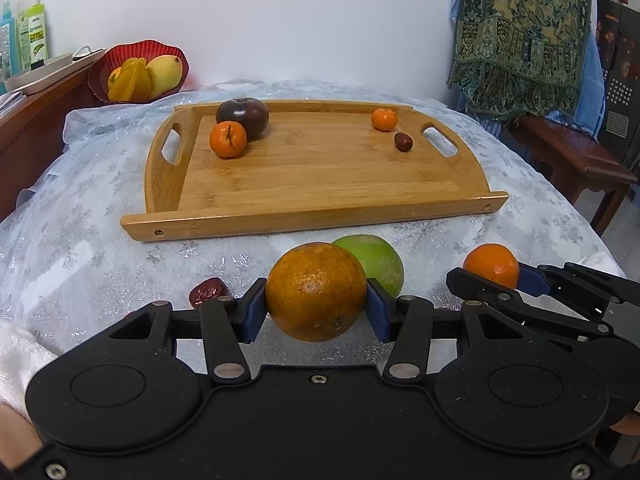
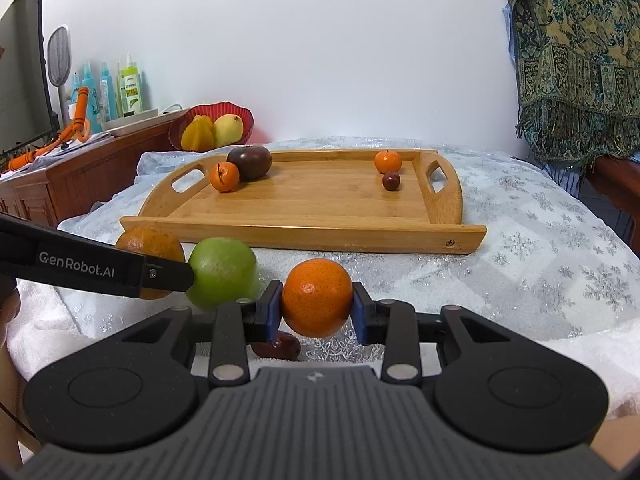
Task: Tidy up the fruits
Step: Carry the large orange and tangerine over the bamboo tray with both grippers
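A white wall fills the upper middle of both views. At upper right hangs a patterned green-and-gold fringed cloth. At upper left, spray bottles stand on a wooden cabinet, beside a racket-shaped swatter and an orange cord. A sparkly snowflake tablecloth spreads across the lower right.

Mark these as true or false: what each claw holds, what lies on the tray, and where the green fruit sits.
1. The left claw grips a large mottled orange. True.
2. The right claw is empty. False: it grips a small bright tangerine.
3. The bamboo serving tray carries four fruits. True.
4. The round green fruit lies on the tray. False: it rests on the white snowflake tablecloth.
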Demonstrator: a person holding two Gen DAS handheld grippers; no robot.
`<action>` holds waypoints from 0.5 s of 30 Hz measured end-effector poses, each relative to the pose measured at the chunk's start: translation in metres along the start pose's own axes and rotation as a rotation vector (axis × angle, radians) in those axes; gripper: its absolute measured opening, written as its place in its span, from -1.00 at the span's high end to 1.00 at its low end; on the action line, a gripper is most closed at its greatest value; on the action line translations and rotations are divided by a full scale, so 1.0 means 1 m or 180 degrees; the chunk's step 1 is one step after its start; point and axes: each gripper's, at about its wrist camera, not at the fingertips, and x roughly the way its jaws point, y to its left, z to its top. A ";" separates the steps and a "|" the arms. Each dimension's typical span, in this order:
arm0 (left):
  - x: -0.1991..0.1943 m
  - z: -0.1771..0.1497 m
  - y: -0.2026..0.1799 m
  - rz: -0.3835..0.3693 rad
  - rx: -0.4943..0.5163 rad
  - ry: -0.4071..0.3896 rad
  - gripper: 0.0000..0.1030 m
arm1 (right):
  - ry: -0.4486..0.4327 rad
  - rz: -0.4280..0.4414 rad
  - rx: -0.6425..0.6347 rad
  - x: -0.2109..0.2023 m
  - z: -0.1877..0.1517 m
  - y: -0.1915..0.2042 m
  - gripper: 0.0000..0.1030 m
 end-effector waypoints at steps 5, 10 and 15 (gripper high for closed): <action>-0.003 0.002 0.002 0.0019 -0.0008 -0.0032 0.06 | -0.0025 0.0001 0.0004 0.000 0.003 0.001 0.22; -0.004 0.005 0.003 0.0027 -0.0007 -0.0055 0.06 | -0.0043 0.0007 0.0018 0.002 0.007 0.001 0.22; -0.005 0.007 0.004 0.0026 -0.0017 -0.0074 0.06 | -0.0062 0.0009 0.0029 0.002 0.009 0.000 0.22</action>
